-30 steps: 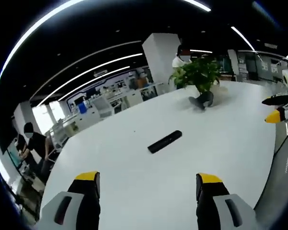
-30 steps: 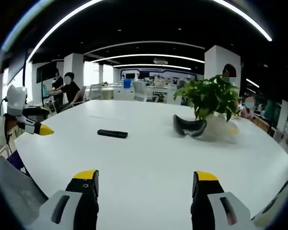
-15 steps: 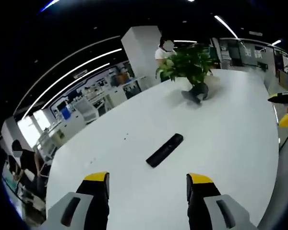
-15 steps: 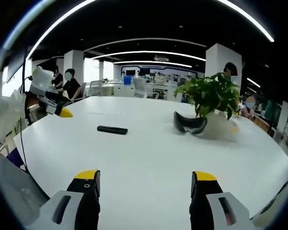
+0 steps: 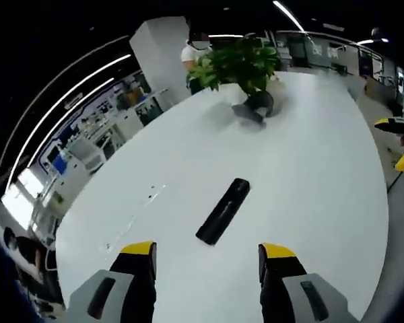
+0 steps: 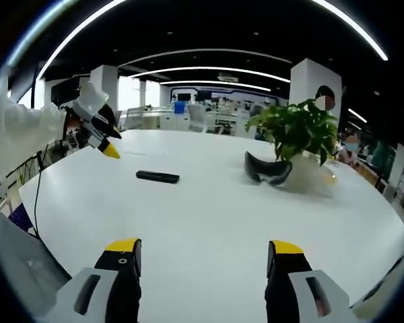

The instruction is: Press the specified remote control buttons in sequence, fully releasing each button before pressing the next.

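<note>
A black remote control (image 5: pixel 223 210) lies flat on the white table (image 5: pixel 310 168), just ahead of my left gripper (image 5: pixel 207 256), whose yellow-tipped jaws stand apart with nothing between them. The same remote (image 6: pixel 157 177) appears far off to the left in the right gripper view. My left gripper (image 6: pixel 106 143) hangs above the table to the remote's left there, held by a white sleeve. My right gripper (image 6: pixel 203 252) is open and empty, well back from the remote; its yellow tips (image 5: pixel 402 160) peek in at the far right of the left gripper view.
A potted green plant (image 6: pixel 295 134) stands on the table with a dark curved headset (image 6: pixel 266 171) at its foot. People sit at desks beyond the table. The table's edge runs close on the left in the right gripper view.
My left gripper has moved forward over the table toward the remote, which now lies closer below its jaws. The right gripper has stayed where it was.
</note>
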`<state>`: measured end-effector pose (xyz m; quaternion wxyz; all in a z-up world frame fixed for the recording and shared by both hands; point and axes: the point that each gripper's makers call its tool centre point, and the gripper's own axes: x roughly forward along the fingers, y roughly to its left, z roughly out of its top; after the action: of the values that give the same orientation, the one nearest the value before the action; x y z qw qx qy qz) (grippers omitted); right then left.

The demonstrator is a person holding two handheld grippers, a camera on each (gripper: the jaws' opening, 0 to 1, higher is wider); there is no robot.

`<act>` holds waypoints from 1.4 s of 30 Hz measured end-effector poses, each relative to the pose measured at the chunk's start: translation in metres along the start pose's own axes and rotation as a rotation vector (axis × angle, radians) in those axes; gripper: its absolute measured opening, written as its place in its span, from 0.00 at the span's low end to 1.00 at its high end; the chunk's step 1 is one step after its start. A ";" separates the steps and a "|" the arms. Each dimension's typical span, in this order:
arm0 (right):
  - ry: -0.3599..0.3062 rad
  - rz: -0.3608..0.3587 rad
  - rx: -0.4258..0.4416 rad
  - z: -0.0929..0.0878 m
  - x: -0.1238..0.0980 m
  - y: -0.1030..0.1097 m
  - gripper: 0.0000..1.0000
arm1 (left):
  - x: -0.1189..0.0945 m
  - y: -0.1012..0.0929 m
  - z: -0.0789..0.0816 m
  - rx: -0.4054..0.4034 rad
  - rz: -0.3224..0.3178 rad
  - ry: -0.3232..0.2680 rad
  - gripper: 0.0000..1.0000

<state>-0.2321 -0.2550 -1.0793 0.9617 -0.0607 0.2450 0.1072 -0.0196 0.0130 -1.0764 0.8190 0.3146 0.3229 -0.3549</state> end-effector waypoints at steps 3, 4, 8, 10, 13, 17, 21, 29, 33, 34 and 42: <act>0.002 0.000 -0.007 -0.001 0.000 0.000 0.76 | 0.010 0.000 0.001 0.029 -0.052 0.036 0.57; 0.004 0.000 -0.007 -0.001 0.000 0.000 0.75 | 0.014 0.000 -0.001 0.042 -0.076 0.066 0.56; 0.010 -0.002 -0.005 -0.002 0.001 0.000 0.75 | 0.029 0.005 0.001 0.094 -0.112 0.103 0.56; 0.015 -0.002 -0.005 -0.003 0.001 0.000 0.75 | 0.036 0.005 0.002 0.116 -0.147 0.119 0.55; 0.020 0.001 -0.009 -0.004 0.002 0.000 0.75 | 0.047 0.007 0.002 0.168 -0.180 0.136 0.55; 0.030 0.001 -0.016 -0.005 0.003 0.001 0.74 | 0.065 0.005 -0.006 0.200 -0.247 0.187 0.48; 0.036 0.001 -0.019 -0.007 0.003 0.001 0.74 | 0.079 -0.001 -0.013 0.228 -0.307 0.221 0.48; 0.060 -0.011 -0.026 -0.010 0.005 -0.001 0.74 | 0.111 -0.001 -0.027 0.277 -0.377 0.308 0.43; 0.067 -0.015 -0.030 -0.011 0.006 -0.001 0.74 | 0.122 0.002 -0.037 0.304 -0.392 0.352 0.43; 0.068 -0.015 -0.030 -0.012 0.006 -0.001 0.74 | 0.125 0.003 -0.039 0.303 -0.396 0.353 0.42; 0.087 -0.007 -0.046 -0.015 0.007 0.002 0.74 | 0.122 0.001 -0.036 0.282 -0.453 0.387 0.38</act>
<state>-0.2334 -0.2548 -1.0958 0.9488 -0.0885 0.2838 0.1066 0.0361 -0.0060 -1.1892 0.5913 0.4066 0.4818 -0.5029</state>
